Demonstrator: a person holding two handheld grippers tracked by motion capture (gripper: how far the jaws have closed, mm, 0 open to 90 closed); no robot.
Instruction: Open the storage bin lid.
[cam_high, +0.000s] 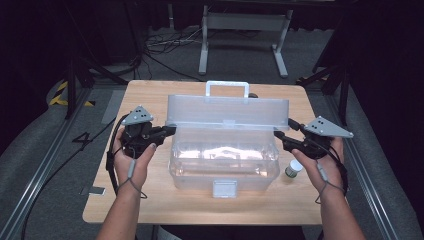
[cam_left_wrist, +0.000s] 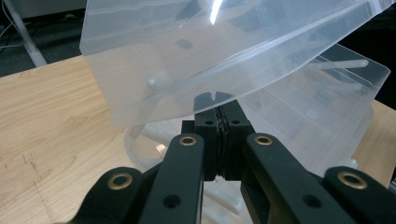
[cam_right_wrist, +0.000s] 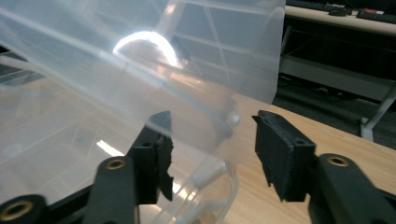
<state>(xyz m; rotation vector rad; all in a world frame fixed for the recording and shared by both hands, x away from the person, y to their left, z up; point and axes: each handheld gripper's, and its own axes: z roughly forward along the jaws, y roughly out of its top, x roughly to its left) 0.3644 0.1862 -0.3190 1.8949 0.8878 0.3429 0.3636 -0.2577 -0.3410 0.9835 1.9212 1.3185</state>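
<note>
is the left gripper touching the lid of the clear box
Touching. In the left gripper view, the left gripper is shut on the lower edge of the lid.

We cannot tell what lies inside the clear box (cam_high: 224, 160), because glare blurs its bottom. The small bottle (cam_high: 293, 169) is half hidden behind the right hand (cam_high: 320, 162). In the left gripper view, the lid (cam_left_wrist: 196, 60) covers the left claw (cam_left_wrist: 219, 122) tips.
</note>
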